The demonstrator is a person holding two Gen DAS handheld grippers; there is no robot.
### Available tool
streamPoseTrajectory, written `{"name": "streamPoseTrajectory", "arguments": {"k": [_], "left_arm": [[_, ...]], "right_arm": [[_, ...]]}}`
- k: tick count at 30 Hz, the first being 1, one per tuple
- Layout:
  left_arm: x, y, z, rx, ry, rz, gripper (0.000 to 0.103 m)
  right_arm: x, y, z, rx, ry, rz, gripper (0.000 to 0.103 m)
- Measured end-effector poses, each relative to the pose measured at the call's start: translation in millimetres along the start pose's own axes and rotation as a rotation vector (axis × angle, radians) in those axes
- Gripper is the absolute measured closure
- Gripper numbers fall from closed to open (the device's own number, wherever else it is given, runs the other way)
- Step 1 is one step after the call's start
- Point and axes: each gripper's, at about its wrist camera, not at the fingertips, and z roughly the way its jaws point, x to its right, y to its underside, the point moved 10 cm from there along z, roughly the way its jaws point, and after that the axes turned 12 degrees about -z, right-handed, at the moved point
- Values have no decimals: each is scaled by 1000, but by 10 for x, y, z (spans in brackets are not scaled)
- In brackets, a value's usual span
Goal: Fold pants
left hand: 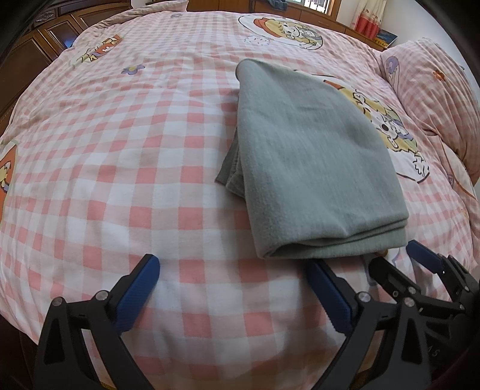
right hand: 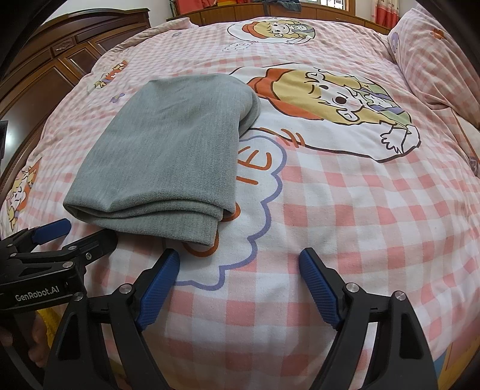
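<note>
I see both grippers' jaws apart and empty, left gripper (left hand: pixel 231 267), right gripper (right hand: pixel 240 261), near the folded grey pants (left hand: pixel 312 168) on the bed (left hand: pixel 120 150).

A bed (right hand: pixel 345 210) under a pink-checked cartoon quilt fills the room. Dark carved wooden cabinets (right hand: pixel 60 69) stand left, a matching pillow (right hand: pixel 435 54) lies far right, and daylight enters a far window (right hand: pixel 333 3) beside red-patterned curtains (left hand: pixel 367 18).

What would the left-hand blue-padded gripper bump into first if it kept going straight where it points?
Most likely the pink-and-white checked bedcover: the open left gripper aims down at bare cover. The folded grey-green fleece pants lie just right of that line, though depth is uncertain.
</note>
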Motion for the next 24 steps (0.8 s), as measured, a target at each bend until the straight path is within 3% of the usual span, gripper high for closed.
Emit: {"name": "streamPoseTrajectory", "arguments": {"k": [24], "left_arm": [[19,9,27,-4,-5,-2,1]], "right_arm": [[-2,-1,4,0,0,0,18]]}}
